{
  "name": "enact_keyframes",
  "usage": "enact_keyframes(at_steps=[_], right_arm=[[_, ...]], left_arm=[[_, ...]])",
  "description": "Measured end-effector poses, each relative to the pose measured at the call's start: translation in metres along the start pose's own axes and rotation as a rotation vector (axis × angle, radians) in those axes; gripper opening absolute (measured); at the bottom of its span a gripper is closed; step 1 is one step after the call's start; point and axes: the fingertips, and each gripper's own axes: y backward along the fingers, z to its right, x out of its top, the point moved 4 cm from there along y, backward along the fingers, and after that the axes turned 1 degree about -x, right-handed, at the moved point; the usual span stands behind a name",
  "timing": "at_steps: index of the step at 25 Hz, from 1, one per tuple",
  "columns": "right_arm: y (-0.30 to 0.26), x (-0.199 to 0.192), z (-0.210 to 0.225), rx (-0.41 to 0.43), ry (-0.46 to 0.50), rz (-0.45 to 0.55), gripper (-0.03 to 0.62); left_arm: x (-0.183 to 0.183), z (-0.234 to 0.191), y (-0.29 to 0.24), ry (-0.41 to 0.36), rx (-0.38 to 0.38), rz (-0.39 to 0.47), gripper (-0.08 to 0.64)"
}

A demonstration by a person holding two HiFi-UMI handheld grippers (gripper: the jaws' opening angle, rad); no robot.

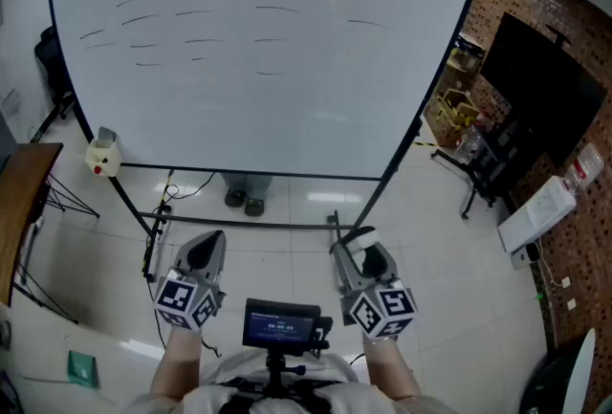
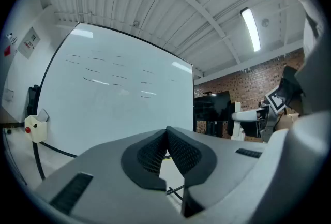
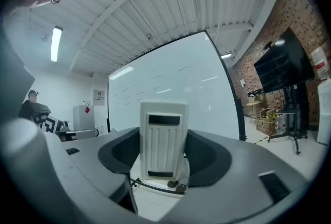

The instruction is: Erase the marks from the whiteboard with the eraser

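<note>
Right gripper [image 1: 356,248] was closed on the eraser [image 3: 163,137], which stood upright between its jaws with the ribbed plastic back toward the camera. Left gripper [image 2: 166,140] had its jaws pressed together on nothing. Both were held low and near the body, well apart from the whiteboard [image 1: 268,130] that stood on its stand farther off. The marks [image 1: 201,41], short dark strokes, ran across the upper part of the board from left to right, and none looked wiped yet. The main risk I judged was the grip: the jaws held only the eraser's narrow sides, so firm sideways strokes against the board could twist it in the jaws or pull it out. If the eraser met the surface tilted, only an edge would drag and leave streaks. The strokes sat high, so a long reach might weaken the pressure and miss the far left and right ones. A hard push could also rock the board on its stand, and shoes [image 1: 244,202] showed that someone stood just behind it. A small box [image 1: 101,157] perched at the board's lower left corner might be knocked off by a low sweep, and the cable [image 1: 187,191] on the floor below could catch a foot while stepping in.
</note>
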Motion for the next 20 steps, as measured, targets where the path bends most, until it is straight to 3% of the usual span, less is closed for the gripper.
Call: enact_keyframes(at_steps=[9,20], right_arm=[[-0.009,-0.012,-0.019,-0.005,-0.007,-0.019,0.261],[-0.058,-0.018,0.005,0.031,-0.017,-0.024,0.261]], left_arm=[[-0.014,-0.023,0.009,0.029,0.004,-0.019,-0.008],[-0.008,-0.039,-0.031,0.012,-0.001,-0.002,-0.008]])
